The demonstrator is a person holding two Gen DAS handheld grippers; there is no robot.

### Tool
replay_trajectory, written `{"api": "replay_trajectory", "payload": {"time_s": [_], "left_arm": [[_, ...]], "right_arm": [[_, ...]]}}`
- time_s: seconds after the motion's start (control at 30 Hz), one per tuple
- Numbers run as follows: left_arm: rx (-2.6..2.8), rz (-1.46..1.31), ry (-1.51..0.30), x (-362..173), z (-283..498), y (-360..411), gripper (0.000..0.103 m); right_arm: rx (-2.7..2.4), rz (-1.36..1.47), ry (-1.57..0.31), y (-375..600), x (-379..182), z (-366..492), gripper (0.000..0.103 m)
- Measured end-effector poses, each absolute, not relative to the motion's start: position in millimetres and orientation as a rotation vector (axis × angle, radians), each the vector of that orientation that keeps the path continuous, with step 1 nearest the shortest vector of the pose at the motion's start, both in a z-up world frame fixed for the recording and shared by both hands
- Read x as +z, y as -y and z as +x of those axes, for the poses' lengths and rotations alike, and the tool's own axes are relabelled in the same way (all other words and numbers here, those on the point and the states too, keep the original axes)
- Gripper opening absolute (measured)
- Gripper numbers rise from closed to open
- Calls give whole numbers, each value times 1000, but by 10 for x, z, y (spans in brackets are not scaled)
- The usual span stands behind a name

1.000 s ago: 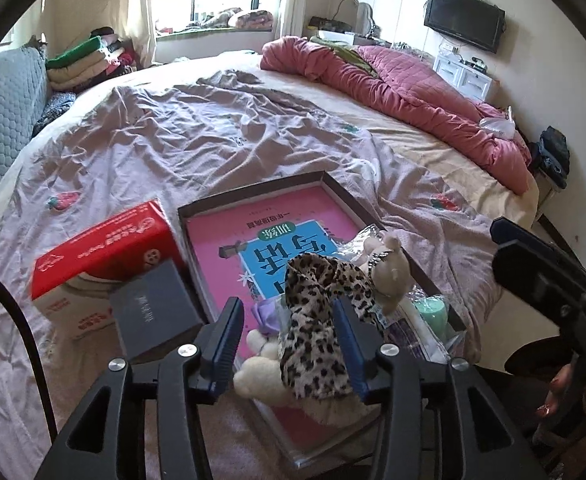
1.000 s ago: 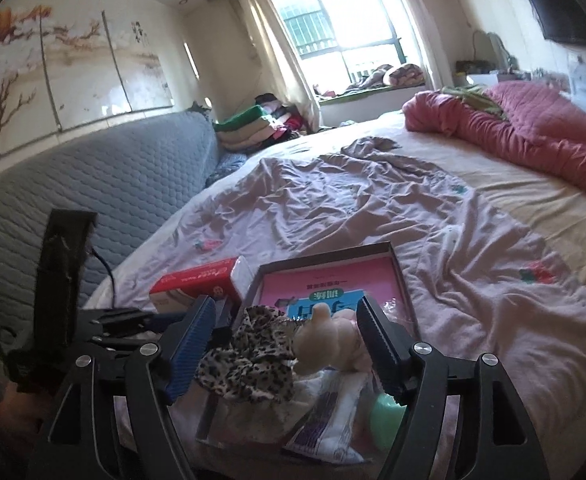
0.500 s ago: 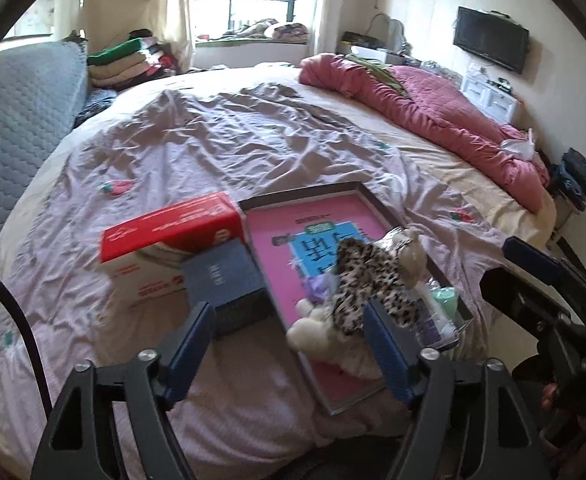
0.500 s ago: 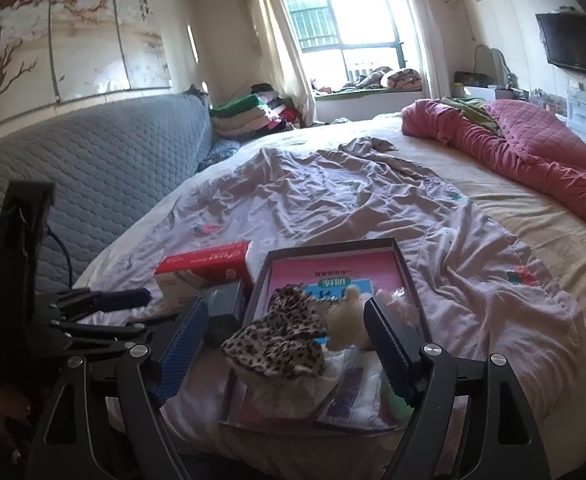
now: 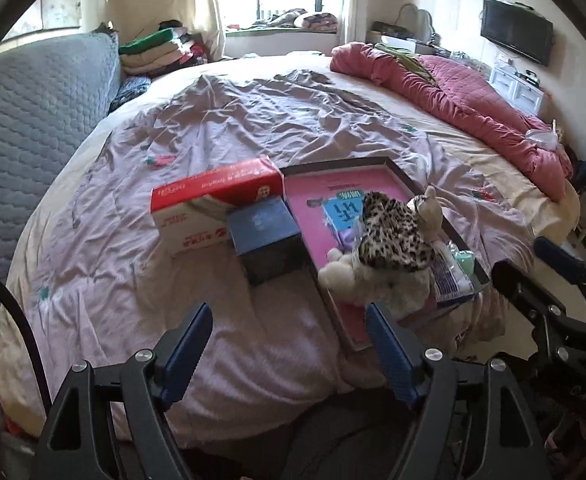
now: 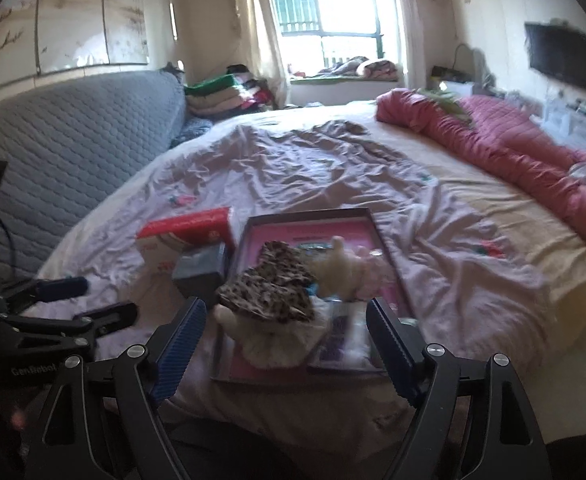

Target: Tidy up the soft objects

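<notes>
Leopard-print cloth (image 5: 393,236) and plush toy (image 5: 357,276) already piled in tray (image 5: 403,176), at two o'clock from left gripper (image 5: 289,356). Both sets of jaws wide, holding nothing; right gripper (image 6: 285,344) likewise clear. Apparently near done.

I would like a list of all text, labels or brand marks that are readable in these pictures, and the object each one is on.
"GenRobot", partly cut off: on the black body of the left gripper, seen in the right wrist view.
Red and white box: white and red print, too small to read.
Pink book in the tray: large characters on a blue patch, upside down and half covered, not readable.
Dark blue box: faint mark, unreadable.
</notes>
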State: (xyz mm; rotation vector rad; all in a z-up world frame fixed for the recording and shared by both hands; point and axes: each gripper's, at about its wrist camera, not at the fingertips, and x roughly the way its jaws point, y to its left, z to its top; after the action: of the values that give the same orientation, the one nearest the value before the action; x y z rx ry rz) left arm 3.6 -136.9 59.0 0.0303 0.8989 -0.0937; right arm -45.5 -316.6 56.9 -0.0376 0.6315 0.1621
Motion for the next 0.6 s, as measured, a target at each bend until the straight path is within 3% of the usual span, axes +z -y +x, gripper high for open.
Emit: {"api": "replay_trajectory", "payload": {"time_s": [0.6], "left_arm": [[-79, 9, -932, 480, -191, 1373, 78]], "right_arm": [[101, -11, -636, 3307, 505, -814, 83]]}}
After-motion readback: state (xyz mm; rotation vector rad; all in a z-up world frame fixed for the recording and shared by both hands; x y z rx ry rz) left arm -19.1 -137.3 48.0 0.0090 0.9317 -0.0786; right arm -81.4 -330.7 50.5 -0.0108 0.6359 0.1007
